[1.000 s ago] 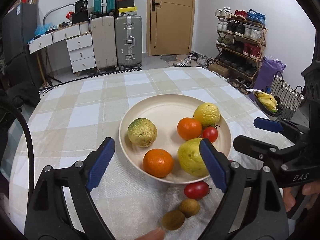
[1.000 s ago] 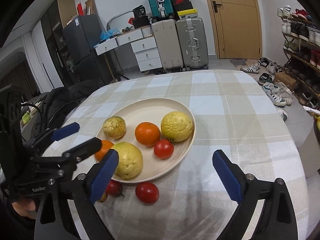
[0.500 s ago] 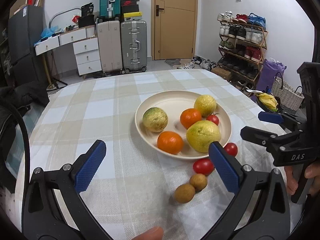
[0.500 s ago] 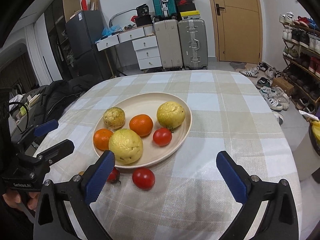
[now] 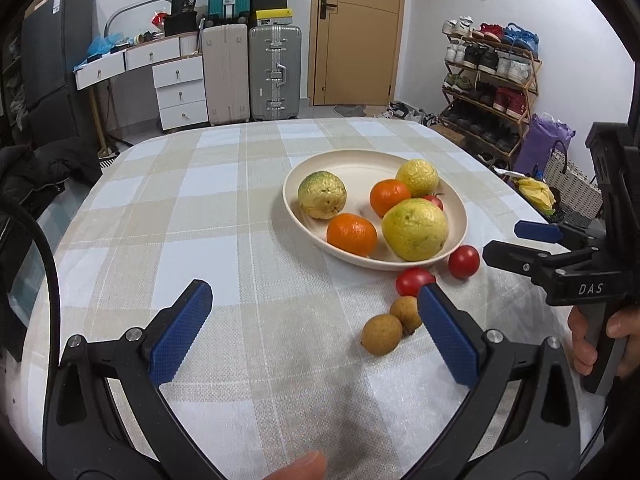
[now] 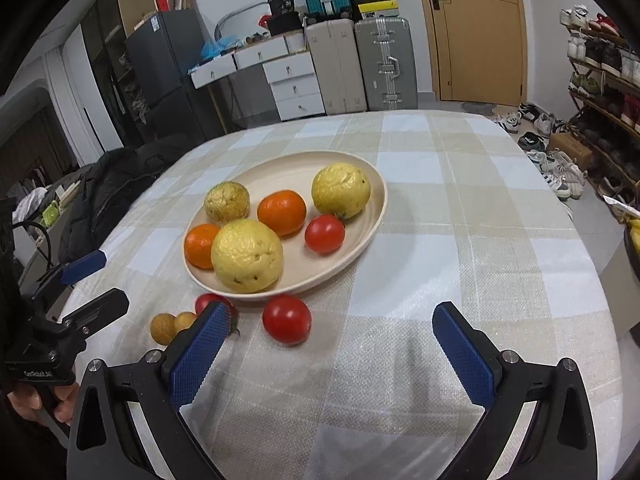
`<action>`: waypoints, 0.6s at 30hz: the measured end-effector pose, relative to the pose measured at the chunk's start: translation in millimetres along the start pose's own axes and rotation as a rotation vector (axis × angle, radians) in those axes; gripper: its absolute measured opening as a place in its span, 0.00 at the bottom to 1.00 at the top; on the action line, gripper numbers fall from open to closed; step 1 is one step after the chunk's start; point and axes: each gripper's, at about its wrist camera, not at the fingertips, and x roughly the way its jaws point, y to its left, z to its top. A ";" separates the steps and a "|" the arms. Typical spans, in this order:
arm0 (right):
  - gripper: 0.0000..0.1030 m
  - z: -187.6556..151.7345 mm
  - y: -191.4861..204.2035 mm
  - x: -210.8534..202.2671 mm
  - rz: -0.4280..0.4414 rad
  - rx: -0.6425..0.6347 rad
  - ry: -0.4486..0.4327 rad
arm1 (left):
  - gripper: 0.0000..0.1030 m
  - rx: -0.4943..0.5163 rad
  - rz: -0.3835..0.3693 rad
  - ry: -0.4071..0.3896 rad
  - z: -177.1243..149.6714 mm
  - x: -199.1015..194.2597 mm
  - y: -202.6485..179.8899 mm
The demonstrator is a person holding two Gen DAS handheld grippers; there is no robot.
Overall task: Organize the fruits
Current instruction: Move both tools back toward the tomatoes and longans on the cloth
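Left claw (image 5: 314, 330) low in the left wrist frame, jaws wide; they have just been opening and nothing sits between the pads, only checked cloth. Right claw (image 6: 334, 346) low in the right wrist frame, jaws wide, nothing held.

Open room: bench (image 5: 168, 216) is bare across the whole left half of the left wrist frame, out to the rounded edge at far left. In the right wrist frame the right half is bare too, out to the edge at right.

Loose fruit on the cloth, near side of the plate:
- two longans (image 5: 382, 334) touching each other, just beside the left claw's right pad, lower right of centre
- one tomato (image 5: 414, 280) just behind them, partly hidden by that pad
- second tomato (image 5: 464, 261) just right of it, close to the plate rim
- in the right wrist frame the second tomato (image 6: 287, 319) lies between the right claw's pads, apart from both

Plate (image 5: 360, 164), cream, oval, centre right of the left wrist frame. Contents: big yellow fruit (image 5: 414, 229) at the near rim, orange (image 5: 352, 234) just left of it, green-yellow fruit (image 5: 322, 195) at left, second orange (image 5: 390, 197) mid, small tomato (image 5: 435, 201) mostly hidden behind the big yellow fruit, another yellow fruit (image 5: 417, 177) at the far side. Far left part of the plate is bare.
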 end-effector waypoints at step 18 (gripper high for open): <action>0.78 -0.2 28.5 19.7 -0.019 -0.121 0.111 | 0.99 -0.007 -0.013 0.090 -10.7 21.3 3.7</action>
